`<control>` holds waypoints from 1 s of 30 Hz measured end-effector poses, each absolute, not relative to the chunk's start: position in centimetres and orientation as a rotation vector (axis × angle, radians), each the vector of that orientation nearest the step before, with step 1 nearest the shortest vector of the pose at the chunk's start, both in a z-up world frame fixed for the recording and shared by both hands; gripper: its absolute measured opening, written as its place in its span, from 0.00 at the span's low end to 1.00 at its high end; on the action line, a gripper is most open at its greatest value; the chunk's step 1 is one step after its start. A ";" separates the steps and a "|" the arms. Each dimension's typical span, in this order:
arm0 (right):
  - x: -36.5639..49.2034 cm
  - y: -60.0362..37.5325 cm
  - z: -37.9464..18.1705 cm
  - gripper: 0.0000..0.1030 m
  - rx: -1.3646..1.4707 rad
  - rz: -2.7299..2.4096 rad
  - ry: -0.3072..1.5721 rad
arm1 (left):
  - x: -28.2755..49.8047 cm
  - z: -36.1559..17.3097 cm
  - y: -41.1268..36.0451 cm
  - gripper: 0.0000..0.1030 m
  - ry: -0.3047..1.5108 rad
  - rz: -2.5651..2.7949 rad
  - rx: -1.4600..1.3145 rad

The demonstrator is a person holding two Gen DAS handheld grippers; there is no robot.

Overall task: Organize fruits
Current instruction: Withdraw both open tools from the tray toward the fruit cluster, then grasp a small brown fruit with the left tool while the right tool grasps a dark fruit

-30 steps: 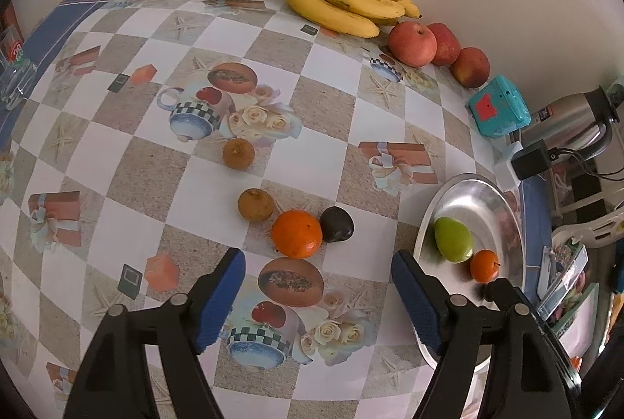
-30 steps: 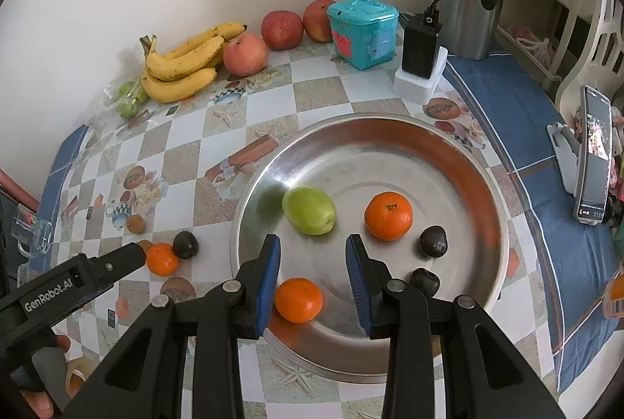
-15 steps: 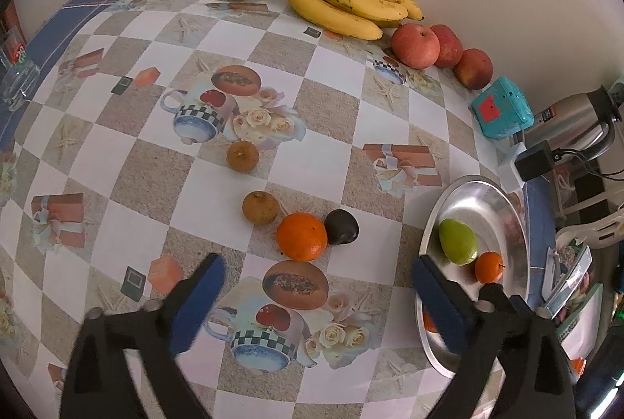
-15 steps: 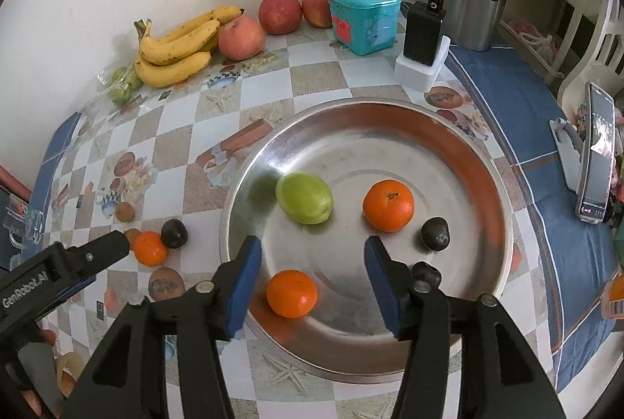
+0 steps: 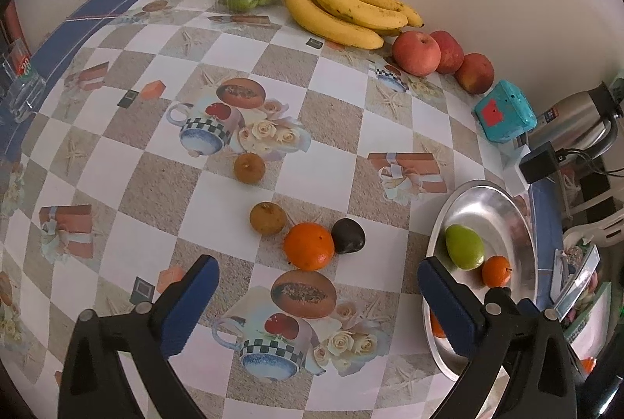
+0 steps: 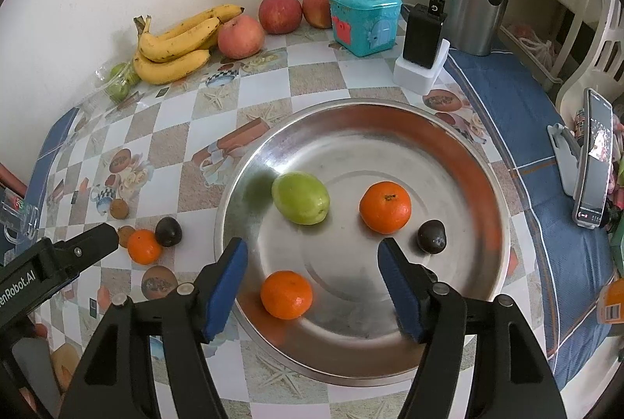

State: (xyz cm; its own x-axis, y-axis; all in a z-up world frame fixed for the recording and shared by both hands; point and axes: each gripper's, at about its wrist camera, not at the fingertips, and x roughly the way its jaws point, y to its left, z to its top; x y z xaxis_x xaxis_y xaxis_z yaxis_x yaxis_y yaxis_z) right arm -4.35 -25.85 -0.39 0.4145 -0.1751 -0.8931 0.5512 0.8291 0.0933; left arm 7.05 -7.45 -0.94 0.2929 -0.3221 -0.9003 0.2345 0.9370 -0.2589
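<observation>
**Both jaws released; next pick on table**

Checkered table (image 5: 156,192) w/ steel tray (image 6: 483,185) at its right end. Over the last sec both jaw pairs spread wide: right gripper (image 6: 312,286) let go, mandarin (image 6: 286,295) now in tray, drop done. Left gripper (image 5: 318,306) empty, ready for pick. Loose orange (image 5: 309,246) sits just ahead of the gap, roughly centred; dark fruit (image 5: 348,236) touching its right.

In the metal tray (image 6: 460,161): pear (image 6: 300,198), two tangerines (image 6: 385,207), dark fruit (image 6: 431,236).
Left of tray, on the table (image 5: 163,192): tangerine (image 5: 309,246) touching a dark fruit (image 5: 348,236).
Behind, along the wall: bananas (image 5: 343,15), apples (image 5: 415,53).
</observation>
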 end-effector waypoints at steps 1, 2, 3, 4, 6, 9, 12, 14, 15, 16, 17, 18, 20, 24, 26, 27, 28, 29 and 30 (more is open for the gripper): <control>-4.4 -25.9 -0.4 0.68 0.405 -0.474 1.050 | 7.1 -0.9 -7.4 1.00 1.220 -0.371 -0.083; -4.4 -25.8 -0.4 0.68 0.404 -0.476 1.050 | 7.1 -0.9 -7.5 1.00 1.220 -0.371 -0.082; -4.4 -25.8 -0.3 0.68 0.403 -0.476 1.050 | 7.1 -0.9 -7.5 1.00 1.220 -0.371 -0.080; -4.4 -25.8 -0.3 0.68 0.403 -0.477 1.049 | 7.1 -0.9 -7.5 1.00 1.219 -0.371 -0.078; -4.4 -25.9 -0.4 0.68 0.404 -0.480 1.049 | 7.0 -0.9 -7.5 1.00 1.215 -0.371 -0.077; -4.4 -25.9 -0.4 0.91 0.393 -0.488 1.053 | 7.0 -0.8 -7.5 1.00 1.206 -0.369 -0.065; -4.5 -25.9 -0.4 1.00 0.389 -0.487 1.048 | 7.0 -0.7 -7.6 1.00 1.206 -0.367 -0.054; -4.4 -25.8 -0.4 1.00 0.385 -0.487 1.047 | 7.0 -0.7 -7.5 1.00 1.205 -0.366 -0.051; -4.4 -25.8 -0.4 1.00 0.383 -0.487 1.048 | 7.0 -0.7 -7.5 1.00 1.205 -0.366 -0.049; -4.4 -25.8 -0.5 1.00 0.381 -0.488 1.049 | 7.1 -0.7 -7.5 1.00 1.204 -0.365 -0.048; -4.4 -25.8 -0.5 1.00 0.380 -0.489 1.049 | 7.1 -0.7 -7.4 1.00 1.203 -0.365 -0.046; -4.4 -25.7 -0.5 1.00 0.379 -0.490 1.049 | 7.1 -0.6 -7.4 1.00 1.203 -0.365 -0.044; -4.4 -25.7 -0.5 1.00 0.376 -0.493 1.047 | 7.2 -0.6 -7.3 1.00 1.202 -0.366 -0.041; -4.4 -25.6 -0.6 1.00 0.379 -0.491 1.033 | 7.5 -0.5 -6.9 1.00 1.200 -0.371 -0.035; -4.4 -25.6 -0.6 1.00 0.383 -0.491 1.025 | 7.7 -0.3 -6.6 1.00 1.193 -0.368 -0.027; -4.4 -25.6 -0.6 1.00 0.382 -0.491 1.023 | 8.0 -0.2 -6.3 1.00 1.189 -0.367 -0.018; -4.4 -25.5 -0.6 1.00 0.382 -0.492 1.022 | 8.2 -0.1 -6.0 1.00 1.183 -0.362 -0.012; -4.3 -25.4 -0.7 1.00 0.382 -0.491 1.022 | 8.4 0.0 -5.7 1.00 1.179 -0.355 -0.008; -4.2 -25.4 -0.7 1.00 0.384 -0.488 1.021 | 8.7 0.1 -5.3 1.00 1.173 -0.345 -0.006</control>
State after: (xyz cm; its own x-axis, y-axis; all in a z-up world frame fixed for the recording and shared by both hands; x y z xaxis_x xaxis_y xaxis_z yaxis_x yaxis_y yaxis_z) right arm -4.25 -25.41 -0.70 0.4320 -0.2065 -0.8779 0.5539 0.8289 0.0776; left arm 8.66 -5.26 0.15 0.3409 -0.2684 -0.9010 0.2624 0.9474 -0.1830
